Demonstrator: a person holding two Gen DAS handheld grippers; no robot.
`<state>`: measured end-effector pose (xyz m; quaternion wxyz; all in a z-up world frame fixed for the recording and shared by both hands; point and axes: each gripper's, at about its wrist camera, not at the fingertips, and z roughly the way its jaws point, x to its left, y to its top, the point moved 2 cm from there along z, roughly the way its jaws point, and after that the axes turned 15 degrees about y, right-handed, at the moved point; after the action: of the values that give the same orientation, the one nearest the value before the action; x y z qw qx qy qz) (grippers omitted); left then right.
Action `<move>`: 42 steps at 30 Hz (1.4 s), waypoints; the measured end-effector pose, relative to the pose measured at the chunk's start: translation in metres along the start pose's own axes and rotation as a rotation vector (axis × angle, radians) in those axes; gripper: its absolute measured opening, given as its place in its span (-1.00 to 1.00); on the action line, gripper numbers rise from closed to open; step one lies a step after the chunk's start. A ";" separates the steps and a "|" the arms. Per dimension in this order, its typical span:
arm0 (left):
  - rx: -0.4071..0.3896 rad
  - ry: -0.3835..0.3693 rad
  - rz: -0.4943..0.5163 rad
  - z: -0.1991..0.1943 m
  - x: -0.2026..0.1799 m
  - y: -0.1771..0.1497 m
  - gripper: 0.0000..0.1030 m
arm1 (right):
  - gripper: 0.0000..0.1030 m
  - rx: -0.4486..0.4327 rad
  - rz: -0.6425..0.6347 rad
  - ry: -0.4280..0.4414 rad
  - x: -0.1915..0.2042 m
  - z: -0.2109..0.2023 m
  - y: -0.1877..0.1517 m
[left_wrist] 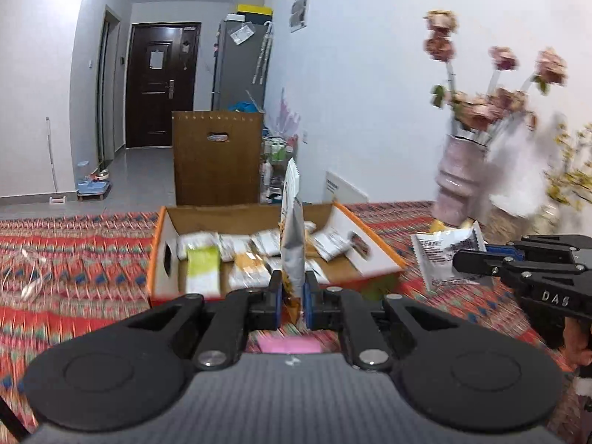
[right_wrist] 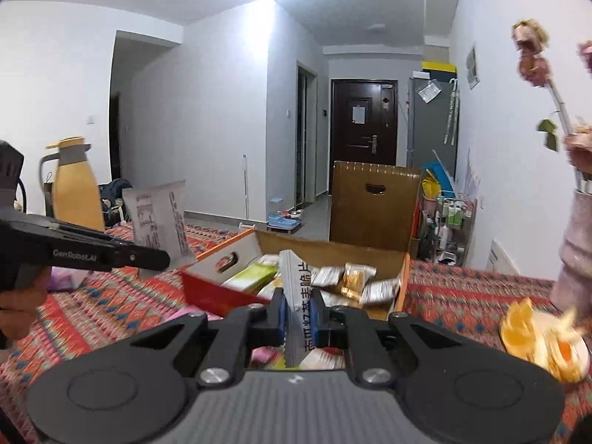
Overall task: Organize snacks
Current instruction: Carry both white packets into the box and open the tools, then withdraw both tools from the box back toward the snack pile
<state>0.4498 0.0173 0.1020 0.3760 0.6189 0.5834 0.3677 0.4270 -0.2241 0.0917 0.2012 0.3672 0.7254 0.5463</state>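
An open cardboard box (left_wrist: 240,218) with orange edges sits on the patterned tablecloth and holds several snack packets (left_wrist: 259,259). My left gripper (left_wrist: 292,286) is shut on a silver and orange snack packet (left_wrist: 292,236), which stands upright just in front of the box. In the right wrist view the left gripper (right_wrist: 164,259) holds that packet (right_wrist: 159,214) left of the box (right_wrist: 333,249). My right gripper (right_wrist: 298,301) is shut on a white packet with printed characters (right_wrist: 294,277) near the box's front. From the left wrist view the right gripper (left_wrist: 457,261) and its white packet (left_wrist: 436,255) are right of the box.
A pink vase of flowers (left_wrist: 458,185) stands at the back right, beside a plate of orange pieces (right_wrist: 544,340). A yellow jug (right_wrist: 74,185) is at the far left. Behind the table is a brown cardboard crate (left_wrist: 216,155). A pink item (left_wrist: 288,344) lies under the left gripper.
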 end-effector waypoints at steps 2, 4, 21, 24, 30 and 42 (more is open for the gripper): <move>0.015 0.011 -0.013 0.032 0.007 0.010 -0.78 | -0.76 0.015 0.014 0.011 -0.024 0.027 0.013; 0.036 0.026 -0.032 0.064 0.012 0.017 -0.78 | -0.76 0.035 0.018 -0.014 -0.046 0.057 0.022; 0.140 0.114 -0.083 0.203 0.040 0.005 -0.14 | -0.14 0.202 0.049 -0.139 -0.129 0.207 0.008; 0.107 0.125 -0.103 0.194 0.046 0.014 -0.11 | -0.12 0.186 0.040 -0.141 -0.127 0.201 0.012; 0.023 0.142 -0.078 0.161 0.043 0.031 -0.08 | -0.10 0.130 0.037 -0.133 -0.121 0.178 0.030; -0.085 0.110 -0.017 0.015 0.031 0.030 0.51 | 0.33 -0.001 0.041 -0.145 -0.074 0.054 0.061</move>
<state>0.4783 0.0467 0.1221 0.3725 0.5762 0.5924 0.4222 0.5316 -0.2372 0.1232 0.2420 0.4207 0.7009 0.5227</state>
